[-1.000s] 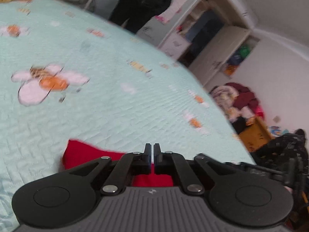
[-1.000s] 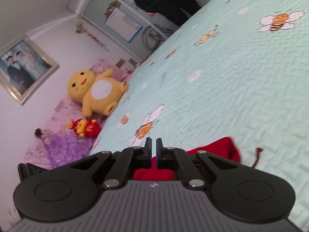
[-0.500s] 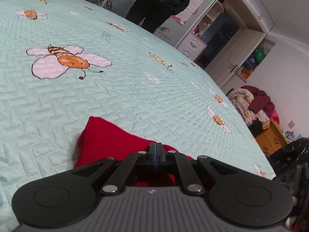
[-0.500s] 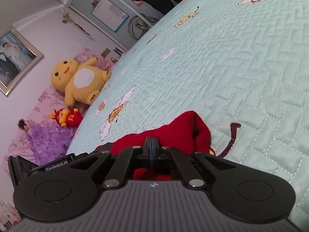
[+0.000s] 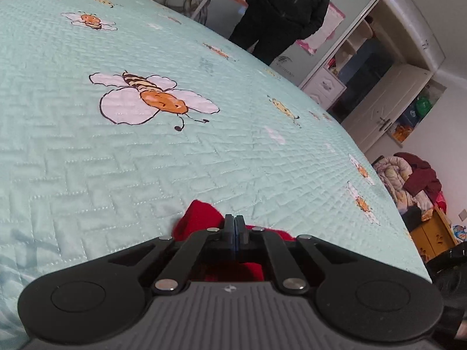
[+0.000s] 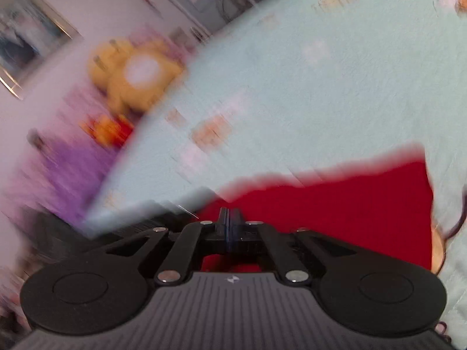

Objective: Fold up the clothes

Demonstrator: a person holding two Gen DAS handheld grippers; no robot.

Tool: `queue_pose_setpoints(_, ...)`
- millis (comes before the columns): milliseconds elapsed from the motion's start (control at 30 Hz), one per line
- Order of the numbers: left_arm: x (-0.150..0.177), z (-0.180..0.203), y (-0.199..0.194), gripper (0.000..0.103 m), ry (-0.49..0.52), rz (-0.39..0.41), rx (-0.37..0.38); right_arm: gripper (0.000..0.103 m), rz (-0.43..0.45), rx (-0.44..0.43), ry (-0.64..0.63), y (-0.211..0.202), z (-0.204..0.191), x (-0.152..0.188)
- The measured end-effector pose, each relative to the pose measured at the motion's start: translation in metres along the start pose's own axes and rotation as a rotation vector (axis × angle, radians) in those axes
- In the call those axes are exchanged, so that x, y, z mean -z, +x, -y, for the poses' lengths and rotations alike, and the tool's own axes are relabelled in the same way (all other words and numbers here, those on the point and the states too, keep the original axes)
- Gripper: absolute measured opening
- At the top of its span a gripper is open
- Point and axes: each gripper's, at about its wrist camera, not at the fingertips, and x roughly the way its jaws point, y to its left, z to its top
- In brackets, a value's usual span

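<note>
I am holding both tools low over the bed, and each has its jaws pressed together. On the left gripper (image 5: 235,227) the two fingers are meeting with no gap, and the red garment (image 5: 201,214) is bunching up right at their tips and running back underneath the tool body; I am reading that as a pinch on the cloth, though the bite itself is hidden. The right gripper (image 6: 229,221) is likewise closed, with the same red garment (image 6: 335,204) spreading ahead of and to the right of its tips, its long edge running roughly across my line of sight. That view is smeared by motion, so I cannot tell how flat the cloth is lying.

Both tools are sitting at the garment, neither clearly nearer. Ahead of them the quilted bee-print bedspread (image 5: 146,160) is stretching away bare, so any fold carried forward has room. Far beyond the left tool a person in dark clothes (image 5: 283,8) is standing at the bed's far side. Off to the right tool's left, a yellow plush toy (image 6: 131,75) is sitting well clear.
</note>
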Motion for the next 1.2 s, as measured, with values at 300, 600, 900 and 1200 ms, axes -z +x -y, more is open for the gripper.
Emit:
queue_pose_setpoints(300,-0.006,0.036,-0.003,0.005,0.197,-0.018,-0.128,0.000,0.029,-0.002,-0.021,-0.003,0.002,0.004)
queue_pose_setpoints(600,-0.006,0.106,-0.070,0.018,0.412,-0.032,-0.174,0.005,0.189,-0.005,0.006,-0.090,-0.046,-0.004)
queue_pose_setpoints(900,0.025,0.098,-0.038,0.047,0.465,-0.167,-0.237,0.000,0.123,0.116,0.092,-0.070,-0.007,0.027)
queue_pose_setpoints(1200,0.032,0.104,-0.032,0.048,0.491,-0.201,-0.267,0.000,0.110,0.092,0.095,-0.068,0.000,0.024)
